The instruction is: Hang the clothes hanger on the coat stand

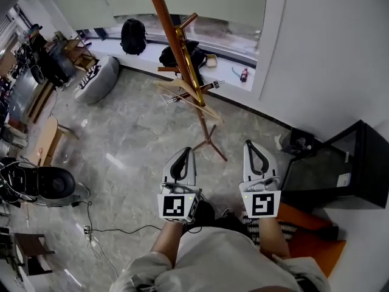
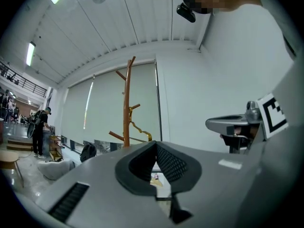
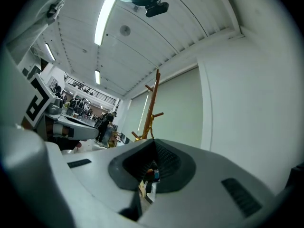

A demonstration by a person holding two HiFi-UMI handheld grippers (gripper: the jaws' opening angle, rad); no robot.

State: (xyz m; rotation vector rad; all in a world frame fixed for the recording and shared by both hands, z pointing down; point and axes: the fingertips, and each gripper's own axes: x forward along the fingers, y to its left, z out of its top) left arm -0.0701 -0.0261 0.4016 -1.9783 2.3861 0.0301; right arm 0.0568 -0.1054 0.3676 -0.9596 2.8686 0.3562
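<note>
left claw (image 1: 185,154) closed, empty, right claw (image 1: 250,146) closed, empty, both apart from coat stand (image 1: 182,47)

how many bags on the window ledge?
2: black backpack at the ledge left end; dark bag partly behind the coat stand. Others may be hidden off frame.

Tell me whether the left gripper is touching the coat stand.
Apart. The left gripper view shows the coat stand standing far ahead by the window, well beyond the shut, empty left gripper.
</note>
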